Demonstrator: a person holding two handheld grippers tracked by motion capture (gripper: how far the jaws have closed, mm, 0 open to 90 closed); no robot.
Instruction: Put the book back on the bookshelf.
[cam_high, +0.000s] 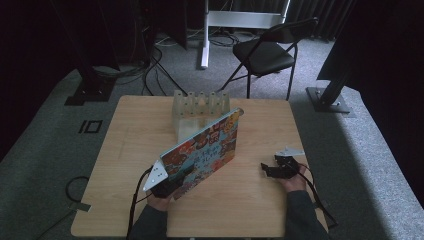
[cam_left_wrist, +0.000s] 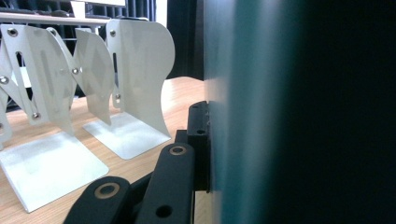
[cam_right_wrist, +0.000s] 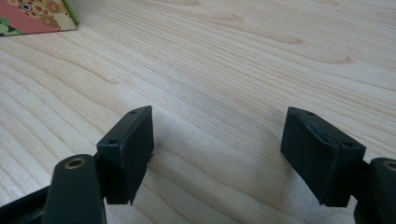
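High view gives me one book (cam_high: 206, 150), its cover a patchwork of bright illustrated panels on teal. I can see lettering on it but cannot read any of it. I have it pinched in my left gripper (cam_high: 167, 184), jaws clamped on its near lower corner. It is tilted up off the table (cam_high: 250, 200), its long axis running from those fingers diagonally away and to the right, with the far top corner highest and the cover facing the right-hand side.

My left gripper view agrees: the one jaw I can see there is pressed flat against the dark teal face of the book (cam_left_wrist: 261, 112).

Beyond the fingers, past the book's far end, stands one white metal book rack (cam_high: 200, 107). I count about six upright dividers; two of them stand close up in the left gripper view, just to the side of the finger (cam_left_wrist: 198, 135).

My right gripper (cam_high: 272, 169) rests low over the table, well apart from the book, jaws spread wide with only bare wood between the pads (cam_right_wrist: 128, 149). One corner of the book's cover lies far off beyond its left finger.
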